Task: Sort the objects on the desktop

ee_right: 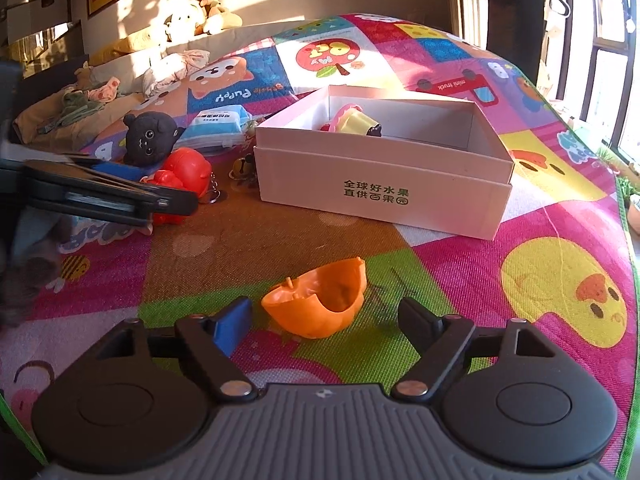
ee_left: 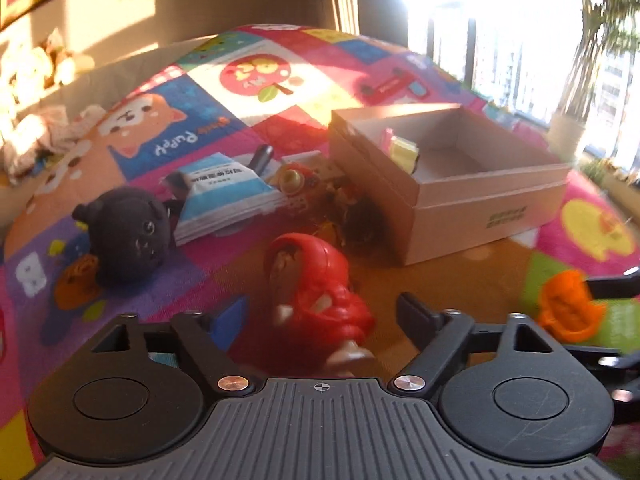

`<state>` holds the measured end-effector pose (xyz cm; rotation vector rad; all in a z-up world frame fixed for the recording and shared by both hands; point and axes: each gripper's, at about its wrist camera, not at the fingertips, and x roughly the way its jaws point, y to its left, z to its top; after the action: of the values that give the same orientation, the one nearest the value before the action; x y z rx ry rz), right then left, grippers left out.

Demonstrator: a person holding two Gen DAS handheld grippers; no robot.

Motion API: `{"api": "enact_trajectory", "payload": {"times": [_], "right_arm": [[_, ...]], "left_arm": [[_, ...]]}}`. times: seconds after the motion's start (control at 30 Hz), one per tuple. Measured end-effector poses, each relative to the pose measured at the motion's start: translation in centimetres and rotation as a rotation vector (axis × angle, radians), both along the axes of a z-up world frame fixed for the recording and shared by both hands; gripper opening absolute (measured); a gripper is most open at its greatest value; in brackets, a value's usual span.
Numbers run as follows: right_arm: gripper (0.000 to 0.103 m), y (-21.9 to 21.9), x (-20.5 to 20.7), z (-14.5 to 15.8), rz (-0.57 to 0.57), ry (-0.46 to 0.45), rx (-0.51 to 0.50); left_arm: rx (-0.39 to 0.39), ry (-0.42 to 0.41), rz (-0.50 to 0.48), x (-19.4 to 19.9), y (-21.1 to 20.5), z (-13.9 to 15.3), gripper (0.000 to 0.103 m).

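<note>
Red toy figure sits right between the fingers of the left tool, slightly nearer the left finger, lying tilted on the colourful play mat; the fingers stand apart on either side with gaps showing, so this tool is open around it and not gripping. The picture is blurred near the toy, so whether a pad grazes it I cannot tell. In the right wrist view a keyring hangs off the red toy on its far side. The orange shell-like toy lies just ahead of the right tool, between its spread fingers but a bit forward of the tips; that tool is open too, nothing held. The cardboard box is ahead and a little to the right of both tools, open topped, with a yellow-pink toy already inside. Further out, ahead-left of the left tool, sit a black plush, a blue tissue pack and a small clutter of trinkets against the box wall. To do this step well, my read: centre the red toy's fat body between the pads before closing, since it is rounded and glossy and could squirt out; close on the widest part, not on the feet. Lift clear of the box rim, then release over the bare end of the box. The right tool should push slightly forward before closing on the orange shell's rim.
</note>
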<state>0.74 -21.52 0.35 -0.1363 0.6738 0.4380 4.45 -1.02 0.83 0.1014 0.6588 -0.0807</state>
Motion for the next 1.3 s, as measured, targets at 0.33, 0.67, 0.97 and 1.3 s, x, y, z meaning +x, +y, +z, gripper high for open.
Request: {"api": "enact_trajectory", "payload": {"times": [0.33,0.67,0.97,1.3], "right_arm": [[0.053,1.0,1.1,0.4,-0.015,-0.001,-0.053],[0.053,0.1,-1.1,4.6,0.094,-0.039,-0.033],[0.053,-3.4,-1.4,14.2,0.034,-0.366,0.0],[0.053,-6.8,6.6,14.5,-0.12,-0.325,0.046]], "left_arm": [[-0.056,-0.004,-0.003,-3.3,1.9,1.2,0.06],[-0.18,-0.024,-0.033,-8.6,4.0,4.9,0.06],[-0.144,-0.23,-0.25,-3.5,-2.3,12.2,0.06],[-0.181,-0.147,-0.303,8.2,-9.9,9.5,0.074]]}}
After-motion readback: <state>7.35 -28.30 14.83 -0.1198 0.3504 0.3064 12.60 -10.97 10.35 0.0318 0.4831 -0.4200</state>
